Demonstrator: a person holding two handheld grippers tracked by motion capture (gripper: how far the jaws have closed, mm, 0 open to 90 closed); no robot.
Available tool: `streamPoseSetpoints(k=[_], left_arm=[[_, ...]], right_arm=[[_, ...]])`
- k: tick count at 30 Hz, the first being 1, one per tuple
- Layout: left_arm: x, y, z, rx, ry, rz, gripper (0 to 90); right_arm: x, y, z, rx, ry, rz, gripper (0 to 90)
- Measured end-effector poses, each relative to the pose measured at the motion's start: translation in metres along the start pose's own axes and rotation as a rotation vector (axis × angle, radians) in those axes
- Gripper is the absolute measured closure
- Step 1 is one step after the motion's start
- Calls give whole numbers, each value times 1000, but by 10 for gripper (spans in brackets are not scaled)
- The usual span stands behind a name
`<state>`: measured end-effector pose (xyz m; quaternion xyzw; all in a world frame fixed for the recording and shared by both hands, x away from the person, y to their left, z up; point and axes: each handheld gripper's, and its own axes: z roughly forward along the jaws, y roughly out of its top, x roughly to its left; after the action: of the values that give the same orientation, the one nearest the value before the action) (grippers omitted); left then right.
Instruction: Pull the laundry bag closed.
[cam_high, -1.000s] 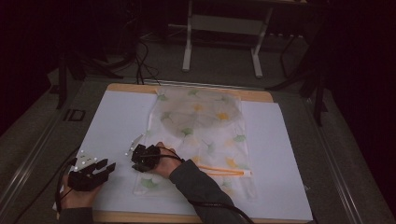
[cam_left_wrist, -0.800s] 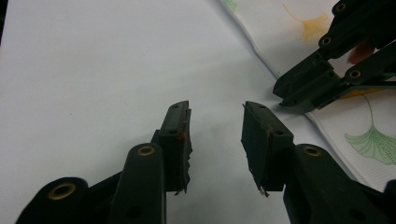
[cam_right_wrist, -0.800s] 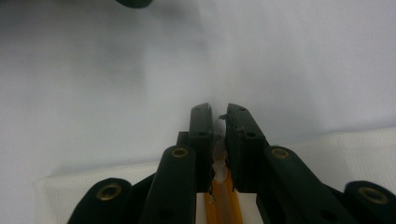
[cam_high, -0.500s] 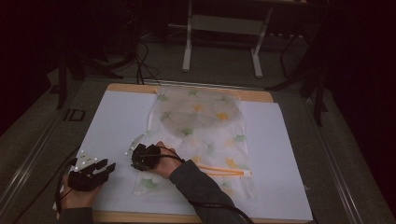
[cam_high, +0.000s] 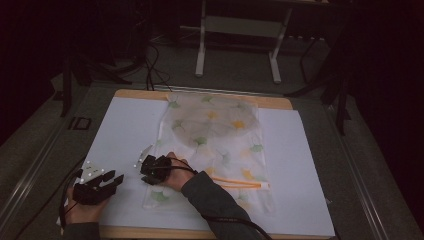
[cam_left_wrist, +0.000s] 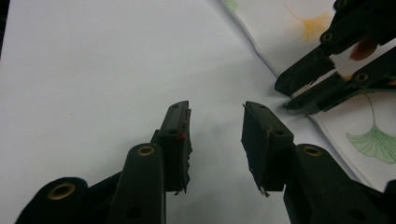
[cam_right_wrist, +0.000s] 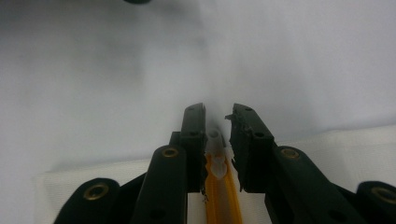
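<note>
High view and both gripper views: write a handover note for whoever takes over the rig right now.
Left gripper: open, holding nothing, over the bare white sheet just left of the bag.
Right gripper: at the near left edge of the leaf-print bag, jaws close on either side of the end of the orange zip; an actual clamp is unclear.
Bag lies flat on the sheet.
Done: zip end reached.
Left: probably grip it and run the zip.
</note>
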<state>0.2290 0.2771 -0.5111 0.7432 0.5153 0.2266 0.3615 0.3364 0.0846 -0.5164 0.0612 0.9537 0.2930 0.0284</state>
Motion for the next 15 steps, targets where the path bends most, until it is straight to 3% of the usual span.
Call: streamPoseSetpoints(k=[7, 15], left_arm=[[0, 0, 0, -1, 0, 0, 621], [0, 0, 0, 2, 1, 1, 621]], right_arm=[[2, 4, 4, 43, -19, -9, 826], [3, 4, -2, -4, -22, -4, 827]])
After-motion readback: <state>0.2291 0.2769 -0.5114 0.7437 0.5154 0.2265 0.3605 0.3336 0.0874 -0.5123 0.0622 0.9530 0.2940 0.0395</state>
